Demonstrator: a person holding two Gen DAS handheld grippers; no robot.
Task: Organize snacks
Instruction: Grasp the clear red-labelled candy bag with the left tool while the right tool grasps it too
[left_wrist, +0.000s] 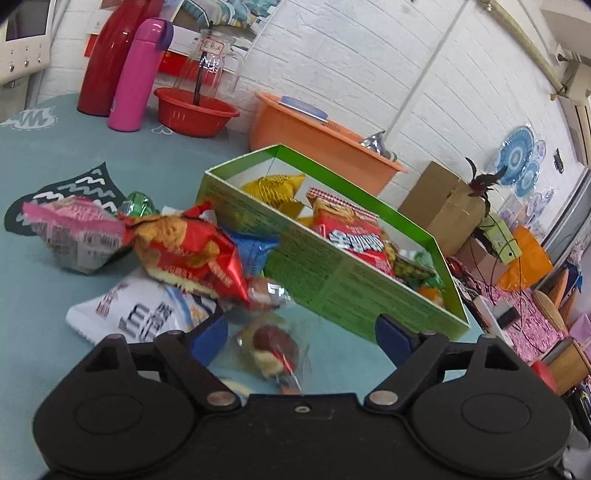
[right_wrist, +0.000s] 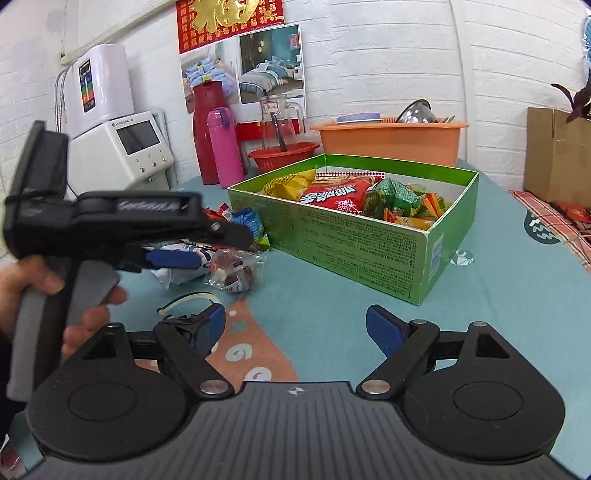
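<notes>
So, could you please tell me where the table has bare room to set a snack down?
Free: the teal tablecloth between the green cardboard box and the open right gripper. Crowded: the loose snack packets left of the box.
</notes>
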